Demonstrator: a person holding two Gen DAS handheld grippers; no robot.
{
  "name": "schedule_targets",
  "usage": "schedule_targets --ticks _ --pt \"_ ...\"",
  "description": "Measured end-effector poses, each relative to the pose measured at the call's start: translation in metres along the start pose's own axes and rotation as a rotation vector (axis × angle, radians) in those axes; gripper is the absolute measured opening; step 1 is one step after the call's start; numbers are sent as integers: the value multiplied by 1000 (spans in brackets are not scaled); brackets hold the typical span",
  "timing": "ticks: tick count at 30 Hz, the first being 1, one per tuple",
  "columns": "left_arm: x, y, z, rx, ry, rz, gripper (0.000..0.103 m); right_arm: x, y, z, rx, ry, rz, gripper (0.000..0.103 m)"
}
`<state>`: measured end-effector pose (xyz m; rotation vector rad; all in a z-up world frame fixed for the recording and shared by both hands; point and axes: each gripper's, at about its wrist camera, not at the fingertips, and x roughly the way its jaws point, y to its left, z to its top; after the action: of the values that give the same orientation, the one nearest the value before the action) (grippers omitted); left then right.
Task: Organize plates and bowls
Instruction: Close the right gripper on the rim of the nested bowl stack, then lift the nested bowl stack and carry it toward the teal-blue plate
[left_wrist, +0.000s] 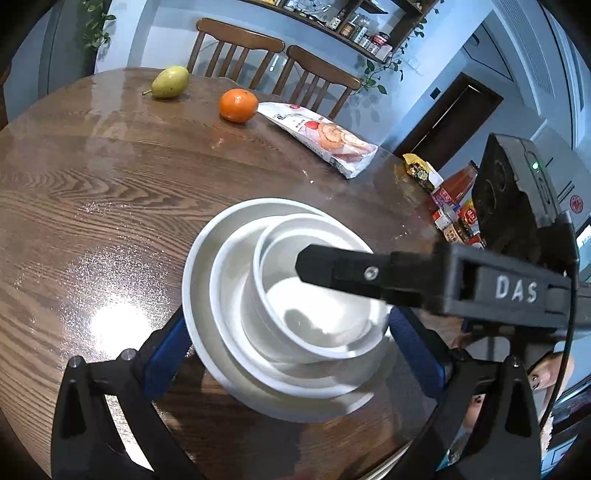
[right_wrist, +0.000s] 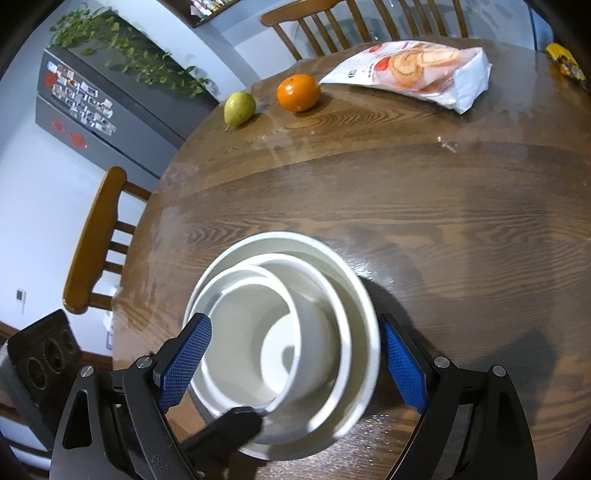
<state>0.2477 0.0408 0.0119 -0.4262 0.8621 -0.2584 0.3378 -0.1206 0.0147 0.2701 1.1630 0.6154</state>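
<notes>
Nested stack sits on the table (left_wrist: 92, 192), near my edge of it: big bowl (left_wrist: 199, 280) at the bottom, mid bowl (left_wrist: 229, 280) inside it, small bowl (left_wrist: 280, 317) on top, pushed toward one side, not centred. All white.

Left claw (left_wrist: 288, 343): spread wide, blue pads on either side of the big bowl. Left pad (left_wrist: 166, 354) looks to be right against the rim; right pad (left_wrist: 417, 354) just beside it. Contact not certain. Nothing gripped.

Right claw (right_wrist: 291, 362): also spread wide, pads (right_wrist: 184, 362) flanking the same stack in the right wrist view, holding nothing. One black finger of the other claw reaches over the small bowl's rim in each view; touching or just above, can't tell.

Far side of table: pear (left_wrist: 170, 82), orange (left_wrist: 238, 105) near it, snack bag (left_wrist: 321, 136) just beyond the orange. Jars and packets (left_wrist: 450, 206) at the right edge. Wooden chairs (left_wrist: 236, 48) behind.
</notes>
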Motion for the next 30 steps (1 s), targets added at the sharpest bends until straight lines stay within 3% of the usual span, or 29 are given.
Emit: schedule_targets --ticks 15,22,30 --pt "5 6 -4 -81 8 -59 102 14 -4 -1 12 24 24 83" --pt "3 3 -4 -49 -1 -49 99 16 -10 -1 44 25 42 77" --pt "1 0 -5 -12 -5 -27 97 14 -15 -1 73 9 4 71"
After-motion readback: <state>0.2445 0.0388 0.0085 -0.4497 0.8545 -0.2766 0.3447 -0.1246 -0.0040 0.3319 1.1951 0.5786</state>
